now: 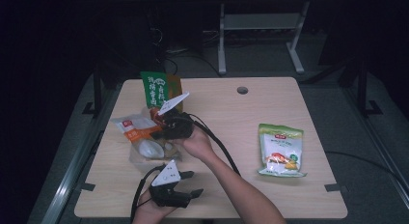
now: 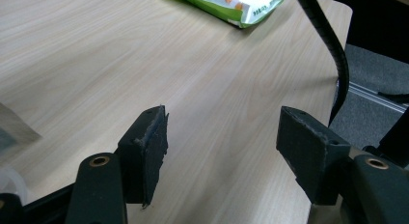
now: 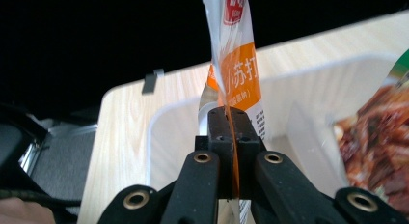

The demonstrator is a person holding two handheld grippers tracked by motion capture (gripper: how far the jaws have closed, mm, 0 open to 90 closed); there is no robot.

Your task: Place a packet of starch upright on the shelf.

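Observation:
My right gripper [image 1: 156, 129] is shut on an orange and white snack packet [image 1: 134, 127] at the table's left, over a clear plastic bin [image 1: 153, 150]. In the right gripper view the jaws [image 3: 230, 121] pinch the packet [image 3: 237, 69] by its lower edge, and it hangs upright above the bin [image 3: 178, 119]. A packet with a meat picture [image 3: 381, 137] lies in the bin at the right. My left gripper [image 1: 194, 183] rests low near the front edge, open and holding nothing, and bare wood shows between its pads [image 2: 222, 137].
A green packet [image 1: 156, 88] stands behind the bin at the back left. A green and white snack bag [image 1: 281, 149] lies flat at the right [image 2: 241, 4]. A black cable [image 2: 333, 45] trails from the right gripper across the table. A round hole [image 1: 242, 90] sits near the back edge.

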